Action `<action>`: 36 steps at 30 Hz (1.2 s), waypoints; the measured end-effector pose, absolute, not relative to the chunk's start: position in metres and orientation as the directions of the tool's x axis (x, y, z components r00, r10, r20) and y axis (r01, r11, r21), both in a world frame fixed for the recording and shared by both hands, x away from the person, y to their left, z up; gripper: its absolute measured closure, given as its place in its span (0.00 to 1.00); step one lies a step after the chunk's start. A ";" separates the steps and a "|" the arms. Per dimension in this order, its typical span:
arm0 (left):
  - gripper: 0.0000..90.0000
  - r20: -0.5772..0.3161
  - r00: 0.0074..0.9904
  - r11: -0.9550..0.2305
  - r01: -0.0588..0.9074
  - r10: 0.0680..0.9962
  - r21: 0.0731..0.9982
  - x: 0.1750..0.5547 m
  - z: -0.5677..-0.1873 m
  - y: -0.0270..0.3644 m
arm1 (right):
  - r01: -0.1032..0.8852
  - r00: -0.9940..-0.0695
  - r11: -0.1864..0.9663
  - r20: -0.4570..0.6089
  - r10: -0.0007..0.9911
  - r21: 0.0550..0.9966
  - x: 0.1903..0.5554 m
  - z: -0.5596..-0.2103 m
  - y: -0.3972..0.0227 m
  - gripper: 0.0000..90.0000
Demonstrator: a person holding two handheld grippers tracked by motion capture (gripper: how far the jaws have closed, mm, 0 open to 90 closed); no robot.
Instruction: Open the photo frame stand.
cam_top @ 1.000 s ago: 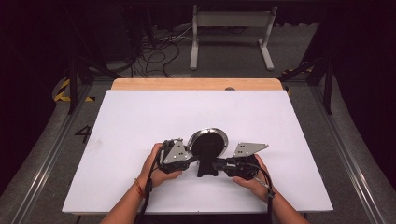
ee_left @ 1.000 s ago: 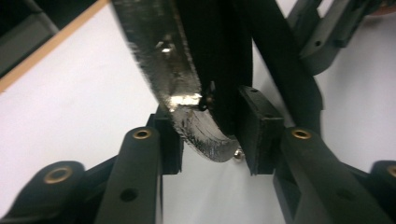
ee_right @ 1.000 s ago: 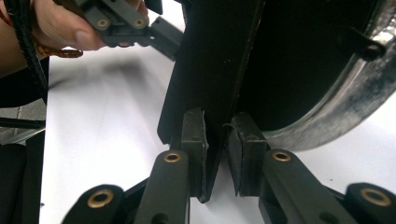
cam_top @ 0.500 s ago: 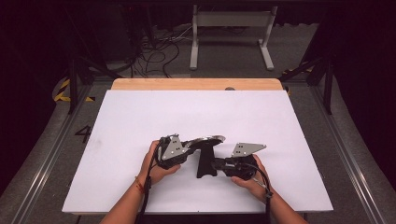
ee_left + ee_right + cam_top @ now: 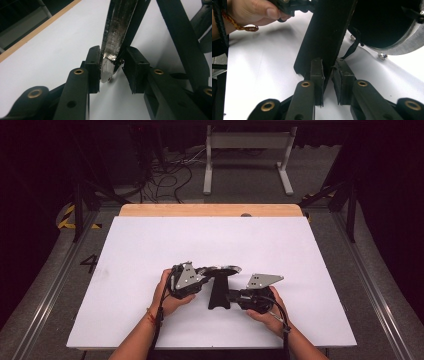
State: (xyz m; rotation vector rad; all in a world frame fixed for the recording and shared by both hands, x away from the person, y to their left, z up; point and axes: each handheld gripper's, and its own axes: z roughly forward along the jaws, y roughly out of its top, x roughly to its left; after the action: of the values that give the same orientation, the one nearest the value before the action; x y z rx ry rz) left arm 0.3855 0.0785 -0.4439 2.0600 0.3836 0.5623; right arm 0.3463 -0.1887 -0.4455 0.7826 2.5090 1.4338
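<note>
A black stand [image 5: 219,295] with a round, silver-rimmed disc [image 5: 222,269] on top sits at the near middle of the white table [image 5: 150,245]. The disc lies nearly flat and shows edge-on. My left gripper [image 5: 207,272] holds the disc's rim [image 5: 112,45] between its pads [image 5: 93,65]; its jaws have just been opening a little, and the rim is still between them. My right gripper [image 5: 231,296] comes in from the right, shut on the stand's black upright plate [image 5: 324,37]. The disc's dark face [image 5: 387,25] hangs above it, and the left hand [image 5: 254,12] is beyond.
A wooden strip [image 5: 210,210] runs along the table's far edge. Beyond it on the floor stand a grey metal frame [image 5: 245,150] and loose cables [image 5: 165,175]. Rails run along both sides of the table.
The disc has tipped from showing its round face to lying almost flat, edge-on. The left gripper has shifted slightly with it. The right gripper has stayed on the stand.
</note>
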 end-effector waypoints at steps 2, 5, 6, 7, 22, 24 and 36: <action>0.73 0.227 0.845 -0.506 0.059 0.484 0.860 0.386 -0.444 0.079 | 0.366 -0.852 0.414 0.121 0.509 0.833 0.346 -0.446 -0.188 0.90; 0.73 0.221 0.845 -0.503 0.065 0.488 0.862 0.387 -0.444 0.080 | 0.366 -0.852 0.419 0.117 0.510 0.831 0.345 -0.447 -0.188 0.90; 0.73 0.221 0.844 -0.503 0.065 0.488 0.862 0.387 -0.444 0.080 | 0.365 -0.852 0.419 0.118 0.510 0.831 0.346 -0.447 -0.188 0.90; 0.73 0.221 0.844 -0.503 0.065 0.488 0.862 0.387 -0.444 0.080 | 0.366 -0.852 0.418 0.119 0.509 0.831 0.346 -0.447 -0.189 0.90; 0.71 0.221 0.836 -0.497 0.070 0.502 0.865 0.388 -0.443 0.081 | 0.372 -0.854 0.428 0.123 0.506 0.824 0.345 -0.450 -0.187 0.89; 0.71 0.221 0.837 -0.497 0.069 0.501 0.865 0.388 -0.443 0.081 | 0.372 -0.854 0.429 0.122 0.506 0.823 0.345 -0.450 -0.187 0.89; 0.65 0.193 0.847 -0.473 0.076 0.495 0.878 0.387 -0.439 0.088 | 0.365 -0.855 0.445 0.105 0.509 0.817 0.343 -0.450 -0.186 0.89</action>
State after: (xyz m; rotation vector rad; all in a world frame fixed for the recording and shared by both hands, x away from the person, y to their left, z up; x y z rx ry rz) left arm 0.3870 0.0876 -0.4389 2.0230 0.4191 0.5274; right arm 0.3429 -0.1861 -0.4496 0.7730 2.5349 1.3747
